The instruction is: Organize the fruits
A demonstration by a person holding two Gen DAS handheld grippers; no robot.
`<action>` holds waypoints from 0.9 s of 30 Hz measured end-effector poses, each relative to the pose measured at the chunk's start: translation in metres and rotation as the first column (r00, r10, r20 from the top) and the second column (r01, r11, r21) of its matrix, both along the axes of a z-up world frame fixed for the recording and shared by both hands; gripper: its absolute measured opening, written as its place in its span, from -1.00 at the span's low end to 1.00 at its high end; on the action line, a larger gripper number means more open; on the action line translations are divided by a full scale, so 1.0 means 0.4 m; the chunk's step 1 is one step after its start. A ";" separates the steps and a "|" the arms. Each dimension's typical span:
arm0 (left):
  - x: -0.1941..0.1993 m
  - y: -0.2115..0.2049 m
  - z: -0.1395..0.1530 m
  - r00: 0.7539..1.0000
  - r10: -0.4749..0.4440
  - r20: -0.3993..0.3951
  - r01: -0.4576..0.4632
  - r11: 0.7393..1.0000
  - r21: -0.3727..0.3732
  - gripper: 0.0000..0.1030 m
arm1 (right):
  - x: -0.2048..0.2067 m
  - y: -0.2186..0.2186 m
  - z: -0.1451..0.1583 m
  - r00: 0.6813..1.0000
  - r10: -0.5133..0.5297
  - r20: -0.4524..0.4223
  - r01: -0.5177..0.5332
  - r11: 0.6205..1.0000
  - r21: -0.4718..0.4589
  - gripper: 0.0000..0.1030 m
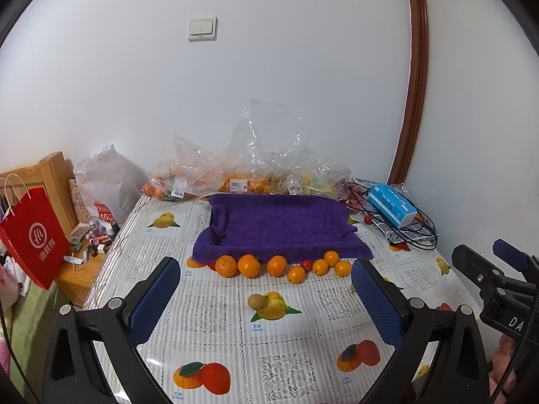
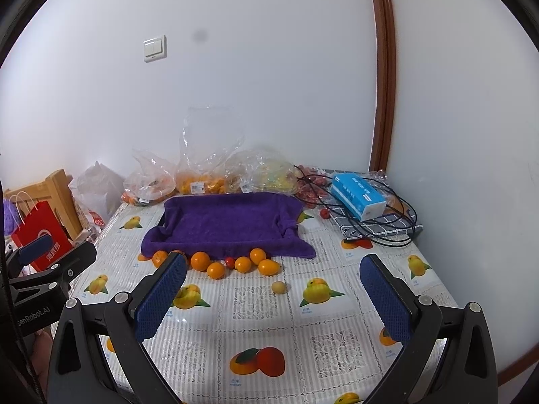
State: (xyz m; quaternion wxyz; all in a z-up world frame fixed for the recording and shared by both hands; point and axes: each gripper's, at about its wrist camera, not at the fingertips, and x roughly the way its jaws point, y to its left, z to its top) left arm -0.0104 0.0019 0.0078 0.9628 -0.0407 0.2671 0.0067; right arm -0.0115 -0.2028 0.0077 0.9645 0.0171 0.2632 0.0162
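Observation:
A row of several oranges (image 1: pixel 250 265) (image 2: pixel 200 261) lies on the table along the front edge of a tray draped in a purple towel (image 1: pixel 279 225) (image 2: pixel 229 224). A small red fruit (image 1: pixel 306 264) (image 2: pixel 229 261) sits among them. A small tan round fruit (image 1: pixel 255 301) (image 2: pixel 279 287) lies alone nearer to me. My left gripper (image 1: pixel 266 277) is open and empty, above the table in front of the row. My right gripper (image 2: pixel 273 274) is open and empty, to the right of the left one. Each gripper shows at the edge of the other's view.
Clear plastic bags of fruit (image 1: pixel 235 175) (image 2: pixel 209 175) stand behind the tray against the wall. A blue tissue box (image 1: pixel 390 207) (image 2: pixel 357 195) and black cables (image 2: pixel 394 222) lie at the back right. A red paper bag (image 1: pixel 32 235) stands off the table's left edge.

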 end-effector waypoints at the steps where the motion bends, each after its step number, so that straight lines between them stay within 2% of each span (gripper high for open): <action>1: 0.000 0.000 0.000 1.000 0.001 0.000 -0.001 1.000 0.002 0.99 | 0.000 0.000 0.000 1.000 0.000 -0.001 0.000 1.000 0.000 0.97; 27: -0.006 -0.003 -0.009 1.000 -0.003 0.007 0.003 1.000 -0.003 0.99 | -0.001 0.008 0.000 1.000 0.012 0.011 -0.012 1.000 0.004 0.97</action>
